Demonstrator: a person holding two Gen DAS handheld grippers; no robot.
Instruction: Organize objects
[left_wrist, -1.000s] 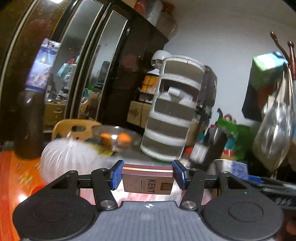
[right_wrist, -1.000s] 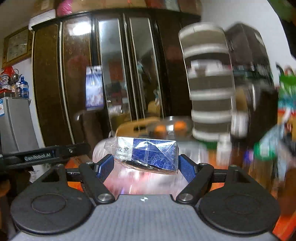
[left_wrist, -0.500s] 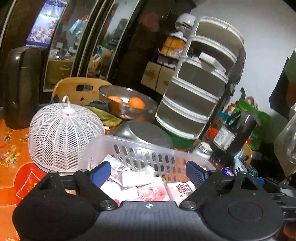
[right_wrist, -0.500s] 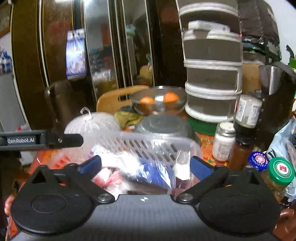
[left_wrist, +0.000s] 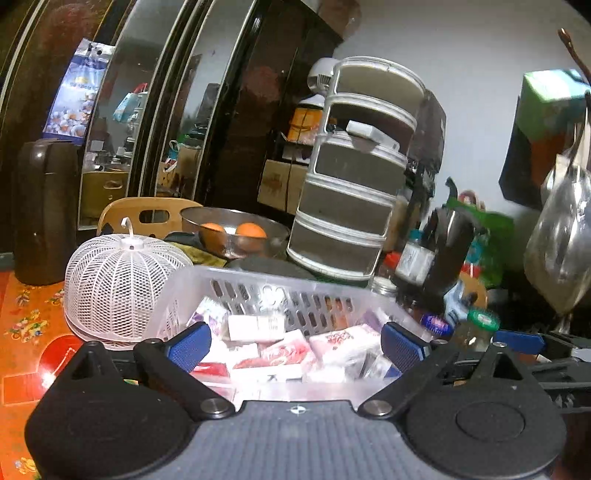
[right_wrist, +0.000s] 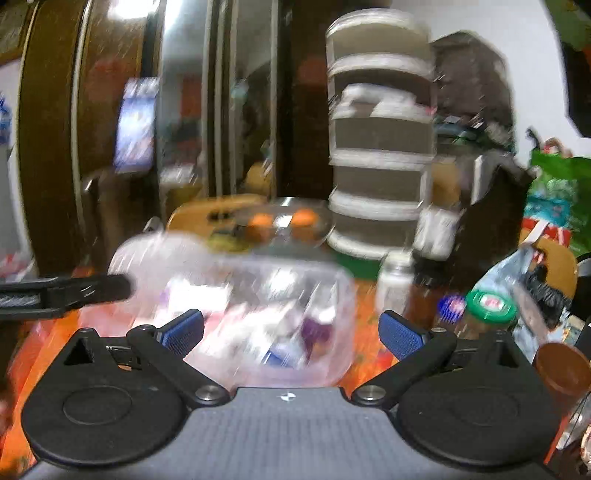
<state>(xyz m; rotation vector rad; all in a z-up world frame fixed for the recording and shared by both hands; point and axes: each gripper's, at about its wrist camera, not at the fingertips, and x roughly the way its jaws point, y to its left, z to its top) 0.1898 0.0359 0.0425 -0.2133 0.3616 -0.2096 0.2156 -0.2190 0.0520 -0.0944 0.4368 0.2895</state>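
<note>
A clear slotted plastic basket (left_wrist: 280, 295) sits on the orange tablecloth, filled with several small pink, white and red packs (left_wrist: 280, 354). My left gripper (left_wrist: 295, 345) hangs just over its near side, jaws opening, with nothing pressed between the blue pads. The right wrist view is blurred. There my right gripper (right_wrist: 291, 334) stands open in front of the same basket (right_wrist: 332, 288), with a blue pack (right_wrist: 280, 356) lying inside. Neither gripper holds anything. The left gripper's black body (right_wrist: 66, 291) shows at the left edge of the right wrist view.
A white mesh food cover (left_wrist: 122, 288) stands left of the basket. Behind are a metal bowl with oranges (left_wrist: 232, 232) and a tall tiered container (left_wrist: 354, 184). Jars with coloured lids (right_wrist: 487, 310) crowd the right. A brown flask (left_wrist: 44, 210) stands far left.
A second ago my left gripper gripped a KENT pack and my right a wrapped blue pack. Both jaws have spread, the packs have left them, and both grippers have sunk toward the basket.
</note>
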